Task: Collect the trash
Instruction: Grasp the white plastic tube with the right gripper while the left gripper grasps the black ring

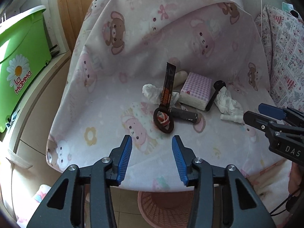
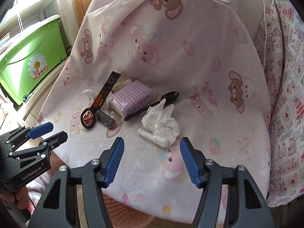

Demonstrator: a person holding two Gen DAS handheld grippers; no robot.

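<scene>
A: The biggest thing here is the pink cartoon sheet (image 1: 106, 102) over the seat, and the whole pile lies on it, ahead of both jaws. Below the jaws, at the floor, is the pink basket (image 1: 163, 205). I judge it is for the trash.

B: And the grippers?

A: The left gripper (image 1: 152, 157) has its jaws apart with nothing between them. The right gripper (image 2: 152, 161) is also parted and empty. None touches anything.

B: Where is the trash?

A: The large crumpled tissue (image 2: 161, 123) is just ahead of the right jaws, touching a small white tube (image 2: 152, 135). A smaller tissue (image 1: 152, 92) lies further ahead of the left jaws, under the dark wrapper strip (image 1: 168, 87).

B: What can go wrong?

A: The checked tissue pack (image 1: 195, 90), black spoon (image 2: 169, 96), grey cylinder (image 1: 184, 114) and hair tie (image 1: 163, 120) lie close. A wide grab may take them too, or pinch the soft sheet and drag all.
</scene>
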